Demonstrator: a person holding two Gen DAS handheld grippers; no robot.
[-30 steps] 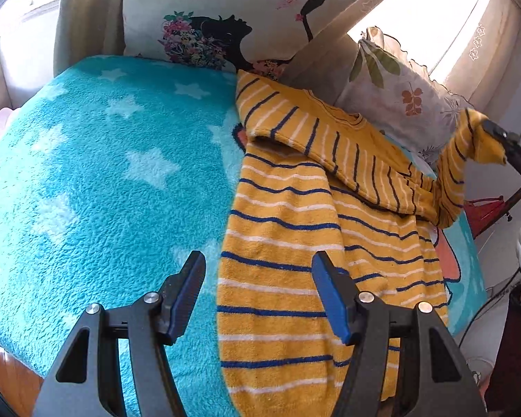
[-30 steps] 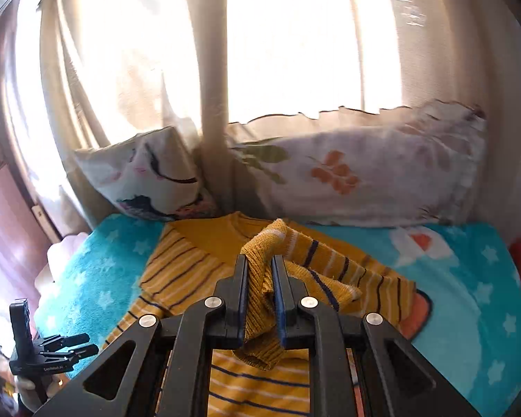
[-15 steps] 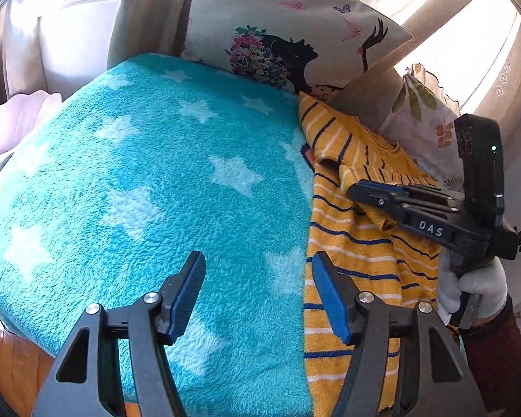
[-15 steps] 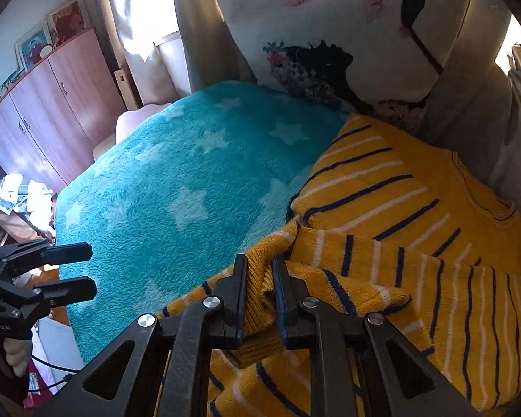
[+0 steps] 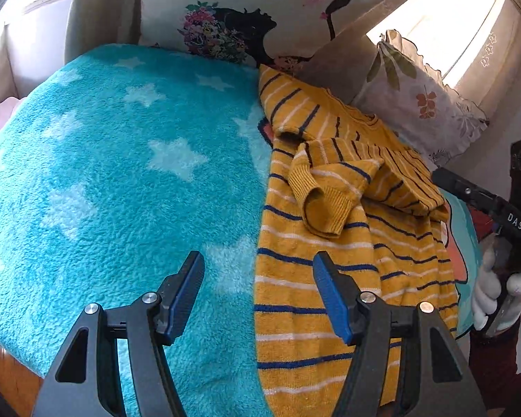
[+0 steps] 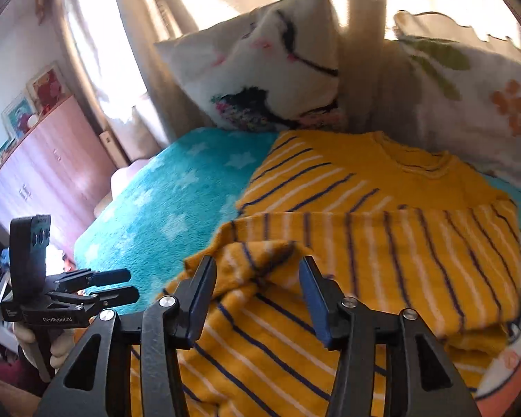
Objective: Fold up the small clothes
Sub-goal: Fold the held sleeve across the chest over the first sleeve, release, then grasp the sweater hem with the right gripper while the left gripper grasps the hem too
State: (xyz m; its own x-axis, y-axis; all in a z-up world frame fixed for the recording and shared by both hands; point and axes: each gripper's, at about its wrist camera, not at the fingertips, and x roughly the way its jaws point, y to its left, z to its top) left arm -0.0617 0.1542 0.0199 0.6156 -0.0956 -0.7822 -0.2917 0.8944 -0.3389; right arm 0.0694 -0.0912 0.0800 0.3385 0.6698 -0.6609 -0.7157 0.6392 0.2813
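A yellow sweater with blue and white stripes [image 5: 316, 267] lies on a turquoise star blanket [image 5: 121, 180]; it also shows in the right wrist view [image 6: 382, 243]. One sleeve [image 5: 326, 187] is folded across its chest, cuff [image 5: 323, 208] toward the left. My left gripper [image 5: 258, 288] is open and empty, hovering over the sweater's left edge near the hem. My right gripper [image 6: 255, 285] is open just above the folded sleeve's cuff [image 6: 257, 264], holding nothing. The right gripper also shows at the right edge of the left wrist view [image 5: 486, 205].
Two pillows stand at the bed's head: one with a black figure print [image 5: 260, 17] and one with leaves [image 5: 423, 97]. Curtains hang behind. A wooden cabinet [image 6: 41, 160] stands left of the bed. The blanket's near edge drops to a wooden floor [image 5: 3, 375].
My right gripper has opened and let go of the sleeve, which now lies folded across the sweater. The right gripper has drawn back to the right. The left gripper stayed open.
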